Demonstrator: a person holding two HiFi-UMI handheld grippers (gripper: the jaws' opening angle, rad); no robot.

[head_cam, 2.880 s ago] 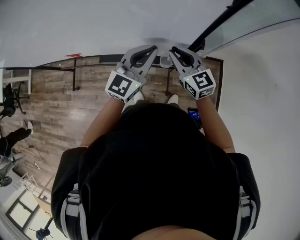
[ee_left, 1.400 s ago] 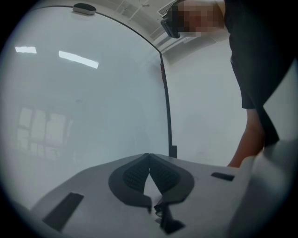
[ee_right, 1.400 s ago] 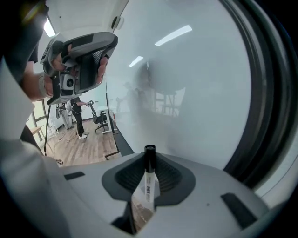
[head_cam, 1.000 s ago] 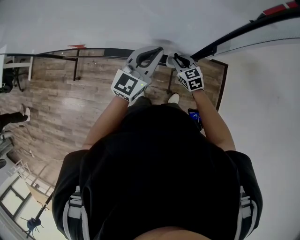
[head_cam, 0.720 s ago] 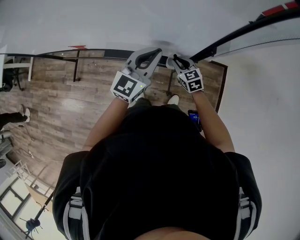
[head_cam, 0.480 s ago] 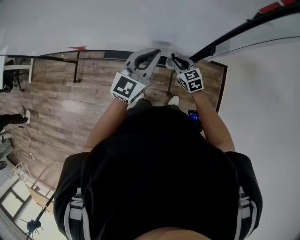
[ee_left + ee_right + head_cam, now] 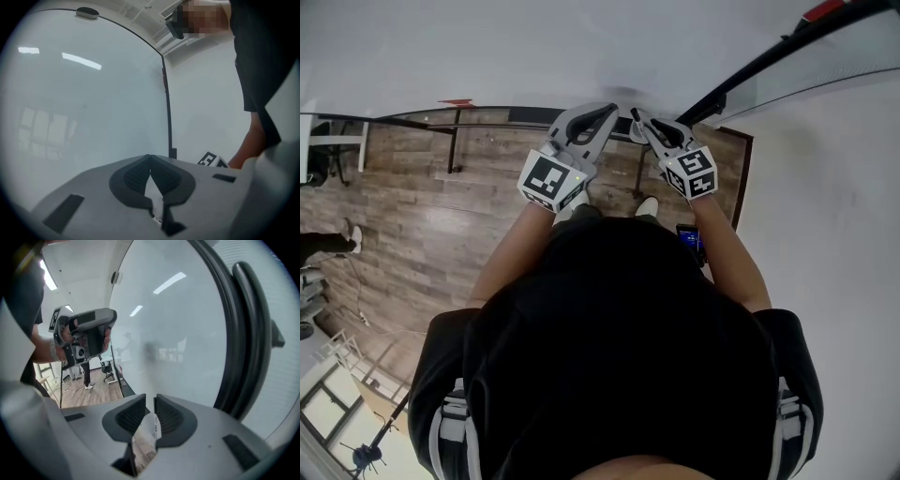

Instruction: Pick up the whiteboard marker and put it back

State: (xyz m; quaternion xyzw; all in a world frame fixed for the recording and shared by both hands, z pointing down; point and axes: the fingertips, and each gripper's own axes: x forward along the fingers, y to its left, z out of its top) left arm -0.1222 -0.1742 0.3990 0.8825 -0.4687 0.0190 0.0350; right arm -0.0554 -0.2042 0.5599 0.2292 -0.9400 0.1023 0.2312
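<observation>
In the right gripper view a white printed barrel, apparently the whiteboard marker [image 7: 151, 427], sits low between the pads. My right gripper [image 7: 150, 399] is shut on it, its tips a narrow slit apart. From the head view that gripper [image 7: 635, 114] points at the lower edge of the whiteboard [image 7: 581, 47]. My left gripper [image 7: 614, 106] is right beside it, tips close to the board. In the left gripper view its jaws [image 7: 150, 157] meet with nothing between them, facing the whiteboard [image 7: 93, 93]. The marker does not show in the head view.
The board's black frame [image 7: 750, 70] runs up to the right and shows thick in the right gripper view [image 7: 243, 333]. Below is wooden floor [image 7: 441, 206]. A phone [image 7: 689, 234] sits at my hip. Another person's legs [image 7: 86, 376] and an office chair [image 7: 108, 371] stand farther off.
The right gripper has drawn slightly back and to the right from the board's lower edge and turned, its cube now lower right. The left gripper has barely shifted.
</observation>
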